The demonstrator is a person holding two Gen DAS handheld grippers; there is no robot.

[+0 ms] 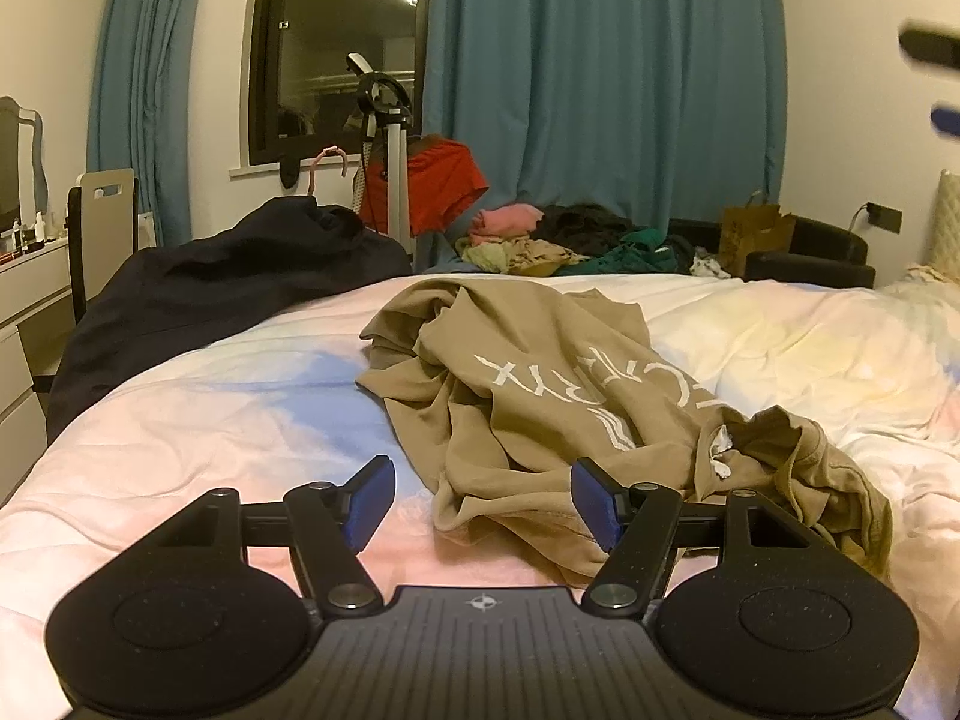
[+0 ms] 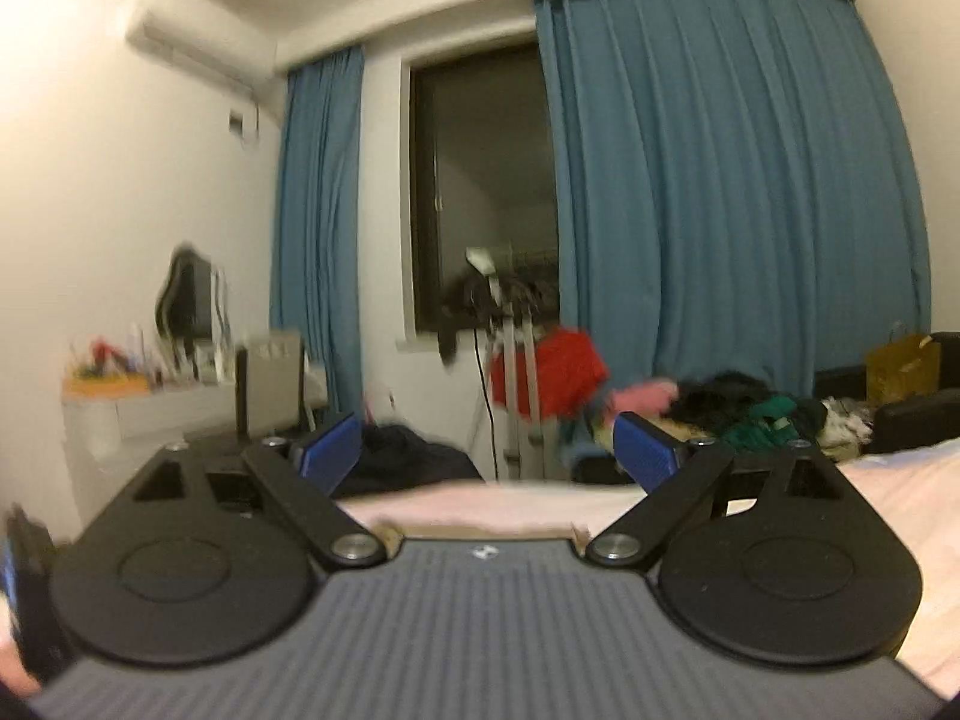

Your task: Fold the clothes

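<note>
A crumpled tan T-shirt (image 1: 540, 396) with white lettering lies on the bed (image 1: 210, 420), in the left wrist view. My left gripper (image 1: 483, 504) is open, low over the bed, its jaws on either side of the shirt's near hem without touching it. My right gripper (image 2: 489, 456) is open and empty, held high above the bed and pointed at the window; the view is blurred. A thin tan strip of the shirt (image 2: 390, 531) shows just under it. The right gripper's blurred fingers (image 1: 930, 48) show at the upper right of the left wrist view.
A dark garment (image 1: 210, 282) lies at the bed's far left. A pile of clothes (image 1: 570, 240) lies beyond the bed under blue curtains (image 1: 600, 90). A white stand (image 1: 396, 180) with a red garment (image 1: 444, 180), a dresser (image 1: 30, 300) and a black sofa (image 1: 810, 252) stand around.
</note>
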